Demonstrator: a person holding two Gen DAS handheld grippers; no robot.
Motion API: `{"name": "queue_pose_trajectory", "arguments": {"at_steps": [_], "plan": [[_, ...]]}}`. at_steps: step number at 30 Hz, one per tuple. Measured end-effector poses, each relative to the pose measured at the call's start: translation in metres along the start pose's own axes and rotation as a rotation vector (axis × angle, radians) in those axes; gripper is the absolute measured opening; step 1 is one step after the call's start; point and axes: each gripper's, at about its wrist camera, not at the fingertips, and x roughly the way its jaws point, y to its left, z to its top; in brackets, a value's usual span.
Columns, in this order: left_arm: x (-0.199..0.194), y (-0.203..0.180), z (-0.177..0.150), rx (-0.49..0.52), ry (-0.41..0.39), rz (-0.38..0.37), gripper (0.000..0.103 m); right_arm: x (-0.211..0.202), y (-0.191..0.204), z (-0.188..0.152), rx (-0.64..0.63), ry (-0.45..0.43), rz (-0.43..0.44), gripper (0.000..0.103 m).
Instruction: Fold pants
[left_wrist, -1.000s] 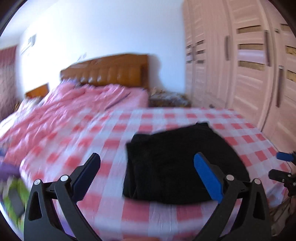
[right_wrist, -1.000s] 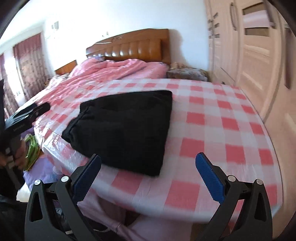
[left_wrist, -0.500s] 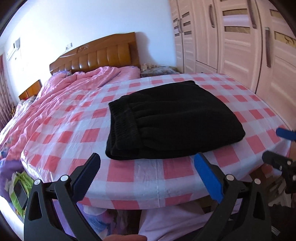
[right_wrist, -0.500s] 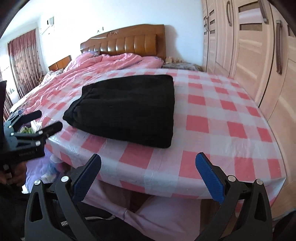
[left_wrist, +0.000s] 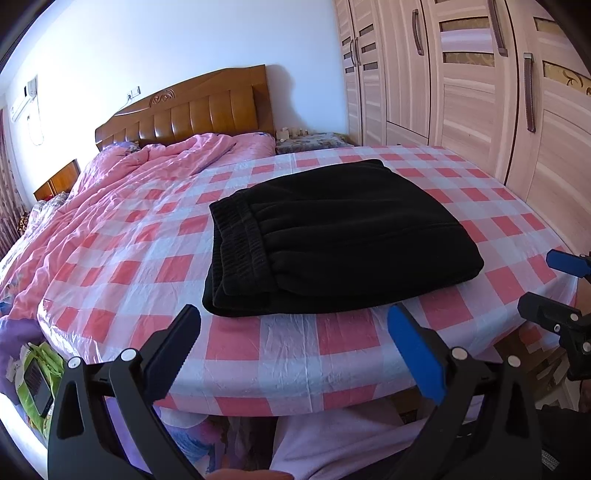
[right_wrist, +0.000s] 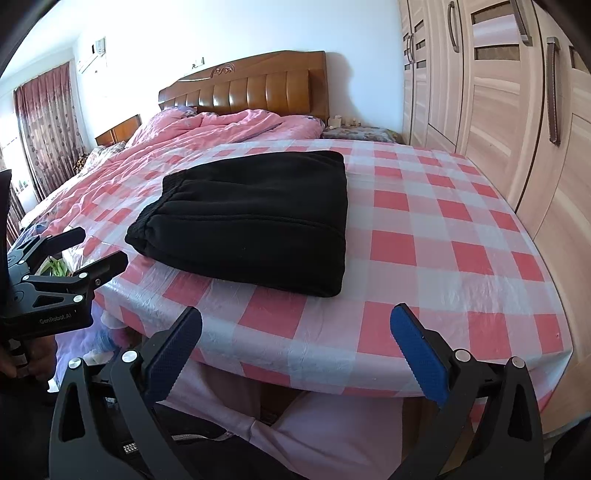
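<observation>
Black pants (left_wrist: 332, 236) lie folded into a thick rectangle on the pink-and-white checked bed cover, waistband to the left; they also show in the right wrist view (right_wrist: 255, 218). My left gripper (left_wrist: 295, 354) is open and empty, held off the bed's near edge, apart from the pants. My right gripper (right_wrist: 295, 354) is open and empty, also off the near edge. The right gripper shows at the right edge of the left wrist view (left_wrist: 554, 291); the left gripper shows at the left of the right wrist view (right_wrist: 74, 254).
The checked cover (left_wrist: 295, 354) hangs over the bed's rounded foot edge. A pink quilt (left_wrist: 129, 184) is bunched toward the wooden headboard (left_wrist: 192, 107). Wardrobe doors (left_wrist: 480, 92) stand close on the right. A green bag (left_wrist: 33, 376) lies on the floor at left.
Both grippers have pulled back and lower from the bed, off its near edge. The pants stay folded in place. Both stay open.
</observation>
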Motion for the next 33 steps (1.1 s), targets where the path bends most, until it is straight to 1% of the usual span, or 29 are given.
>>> {"name": "queue_pose_trajectory", "arguments": {"at_steps": [33], "plan": [[0.0030, -0.0007, -0.0036, 0.002, 0.007, -0.008, 0.101, 0.0019, 0.0033, -0.0070, 0.009, 0.009, 0.004, 0.099]]}}
